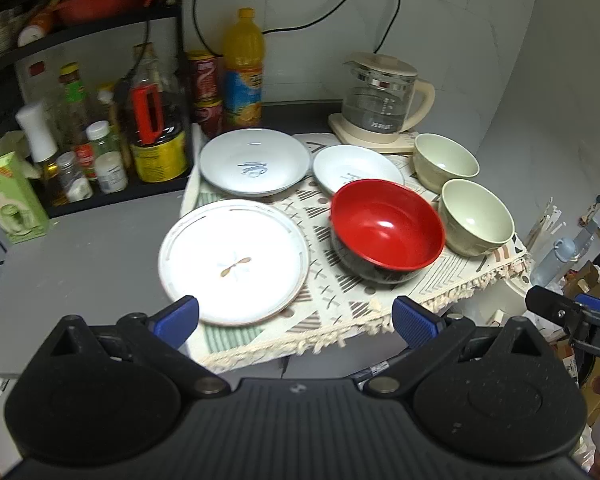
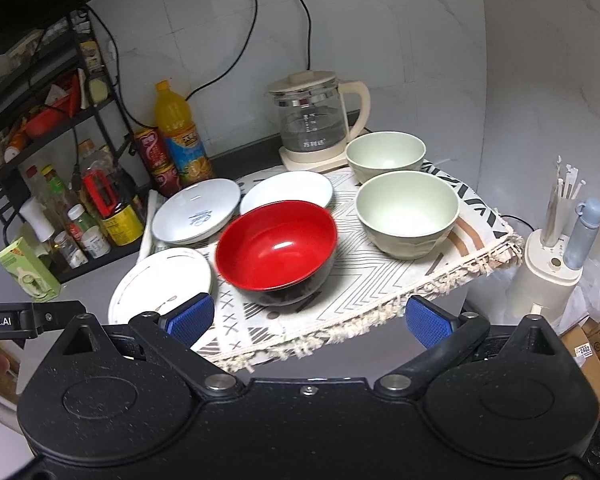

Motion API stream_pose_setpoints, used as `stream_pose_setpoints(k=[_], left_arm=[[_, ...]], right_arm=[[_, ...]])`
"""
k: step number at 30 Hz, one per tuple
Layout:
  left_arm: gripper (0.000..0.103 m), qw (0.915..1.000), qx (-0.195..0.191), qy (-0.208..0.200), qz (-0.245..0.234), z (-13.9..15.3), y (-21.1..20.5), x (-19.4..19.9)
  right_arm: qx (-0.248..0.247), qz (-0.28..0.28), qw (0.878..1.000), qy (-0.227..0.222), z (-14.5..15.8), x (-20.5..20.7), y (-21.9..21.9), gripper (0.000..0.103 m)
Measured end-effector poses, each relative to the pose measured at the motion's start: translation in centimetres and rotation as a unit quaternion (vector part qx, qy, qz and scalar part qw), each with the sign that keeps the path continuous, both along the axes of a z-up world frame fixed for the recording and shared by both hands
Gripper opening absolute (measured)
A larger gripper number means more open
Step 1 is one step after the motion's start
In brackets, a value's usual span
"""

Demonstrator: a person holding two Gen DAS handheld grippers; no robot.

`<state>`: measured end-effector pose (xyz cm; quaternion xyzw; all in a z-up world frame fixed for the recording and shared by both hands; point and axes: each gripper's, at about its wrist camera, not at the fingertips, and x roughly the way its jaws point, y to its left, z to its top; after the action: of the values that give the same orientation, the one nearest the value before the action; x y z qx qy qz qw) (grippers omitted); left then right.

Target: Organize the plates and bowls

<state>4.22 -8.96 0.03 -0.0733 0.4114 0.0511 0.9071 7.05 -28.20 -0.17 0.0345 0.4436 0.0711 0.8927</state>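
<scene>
clutter: a rack of sauce bottles [image 1: 100, 144] on the left, an orange juice bottle [image 1: 243, 68] and a glass kettle [image 1: 384, 100] along the back wall
tabletop: grey [image 1: 84, 256], with a patterned fringed cloth [image 1: 340, 300] under the dishes
plates: the flat white plate [image 1: 234, 260] sits nearest, two deeper white plates [image 1: 256, 160] behind it
bowls: the red bowl [image 1: 386, 232] sits mid-cloth, touching the nearer of the two green bowls [image 1: 476, 218] on its right
left hand-held gripper [image 1: 296, 318]: jaws wide apart, holding nothing, hovering just short of the flat plate's rim
right hand-held gripper [image 2: 310, 318]: also spread wide and holding nothing, pointed at the red bowl
</scene>
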Motion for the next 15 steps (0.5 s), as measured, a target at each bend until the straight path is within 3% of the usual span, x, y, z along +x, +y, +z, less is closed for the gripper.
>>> stream_pose_setpoints(k=[15], left_arm=[[0.100,0.9981,-0.041,0.002,-0.046,-2.7,-3.4,10.7]], right_arm=[[0.003,-0.022,1.000,0.015,-3.3,7.7,-3.5,0.103]])
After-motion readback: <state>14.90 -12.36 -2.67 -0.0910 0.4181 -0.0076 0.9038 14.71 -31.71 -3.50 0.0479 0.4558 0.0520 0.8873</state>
